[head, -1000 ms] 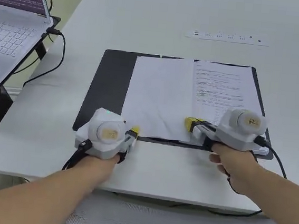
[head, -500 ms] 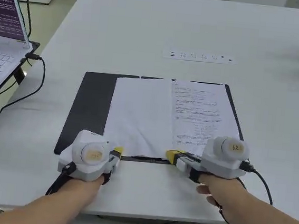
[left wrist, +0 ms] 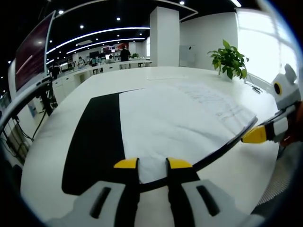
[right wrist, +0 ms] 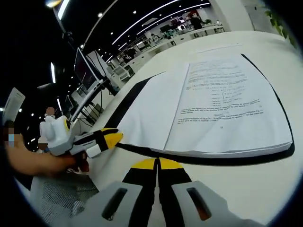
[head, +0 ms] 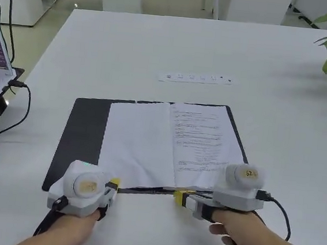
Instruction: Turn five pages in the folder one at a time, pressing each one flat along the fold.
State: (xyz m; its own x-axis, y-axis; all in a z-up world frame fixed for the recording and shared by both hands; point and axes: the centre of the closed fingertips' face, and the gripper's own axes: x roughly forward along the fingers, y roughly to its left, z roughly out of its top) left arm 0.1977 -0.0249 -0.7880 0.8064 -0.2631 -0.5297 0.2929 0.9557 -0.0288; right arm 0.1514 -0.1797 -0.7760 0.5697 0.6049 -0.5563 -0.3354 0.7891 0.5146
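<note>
Black folder [head: 80, 140]: open flat by the near edge of the tabletop [head: 272, 81], white pages [head: 138, 143] up.
Left gripper [left wrist: 152, 164]: fingers a narrow gap apart, tips at the folder's near edge.
Right gripper [right wrist: 156, 163]: fingers pressed together, empty, just beside that edge.

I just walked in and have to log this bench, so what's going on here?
A person holds a gripper in each hand at the near edge of an open folder on a white table. The left gripper, jaws slightly apart, sits at the blank left page. The right gripper, jaws shut, points at the folder edge below the printed right page. No page looks lifted.
</note>
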